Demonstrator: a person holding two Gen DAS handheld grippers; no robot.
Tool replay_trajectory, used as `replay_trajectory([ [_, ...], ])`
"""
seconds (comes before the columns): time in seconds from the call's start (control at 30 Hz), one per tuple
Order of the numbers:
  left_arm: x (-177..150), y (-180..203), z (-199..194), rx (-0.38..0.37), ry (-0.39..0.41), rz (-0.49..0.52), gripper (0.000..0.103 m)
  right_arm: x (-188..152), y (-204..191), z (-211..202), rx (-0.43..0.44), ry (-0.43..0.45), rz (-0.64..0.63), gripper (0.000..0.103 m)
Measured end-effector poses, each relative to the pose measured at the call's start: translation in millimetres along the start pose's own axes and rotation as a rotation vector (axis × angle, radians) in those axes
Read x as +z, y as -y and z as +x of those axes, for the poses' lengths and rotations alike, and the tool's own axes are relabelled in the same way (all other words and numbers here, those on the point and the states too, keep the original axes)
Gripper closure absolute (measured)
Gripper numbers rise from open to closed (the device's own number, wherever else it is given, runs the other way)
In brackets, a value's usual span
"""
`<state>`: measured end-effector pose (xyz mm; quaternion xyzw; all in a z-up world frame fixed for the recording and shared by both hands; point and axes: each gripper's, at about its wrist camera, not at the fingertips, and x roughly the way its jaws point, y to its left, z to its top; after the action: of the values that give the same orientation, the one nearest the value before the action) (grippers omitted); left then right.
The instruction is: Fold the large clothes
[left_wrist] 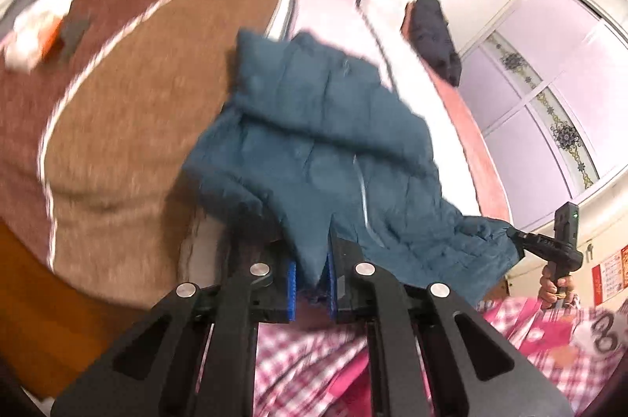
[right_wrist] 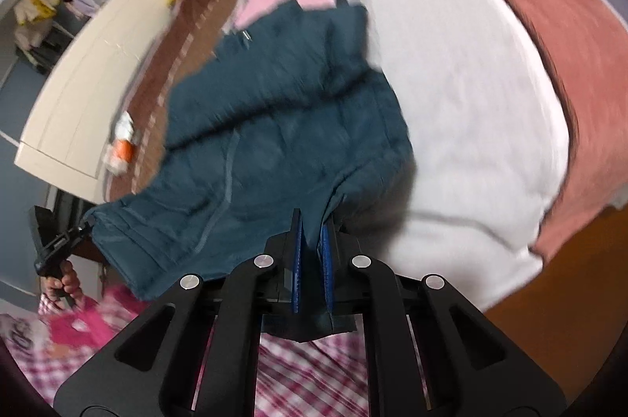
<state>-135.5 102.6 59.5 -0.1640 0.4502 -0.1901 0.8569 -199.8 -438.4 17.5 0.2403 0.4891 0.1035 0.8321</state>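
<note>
Both grippers, left gripper and right gripper, clamp the teal quilted jacket at six o'clock, lifted; folding is barely begun.

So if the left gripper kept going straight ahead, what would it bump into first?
Probably the teal jacket itself: the left gripper is already shut on its edge, and the rest of the jacket hangs right ahead. Beyond it is the brown blanket, though depth is unclear.
</note>
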Motion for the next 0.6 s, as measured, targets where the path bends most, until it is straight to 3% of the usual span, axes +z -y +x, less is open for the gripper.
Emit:
replay_trajectory([
  [0.33,116,24,4,0.028,0.212,0.062,0.092,127,-19,-17,0.05,0.168,0.01,0.093],
  [0.6,233,32,63,0.07,0.244,0.076,0.093,260,-5,29,0.047,0.194,0.122,0.093],
])
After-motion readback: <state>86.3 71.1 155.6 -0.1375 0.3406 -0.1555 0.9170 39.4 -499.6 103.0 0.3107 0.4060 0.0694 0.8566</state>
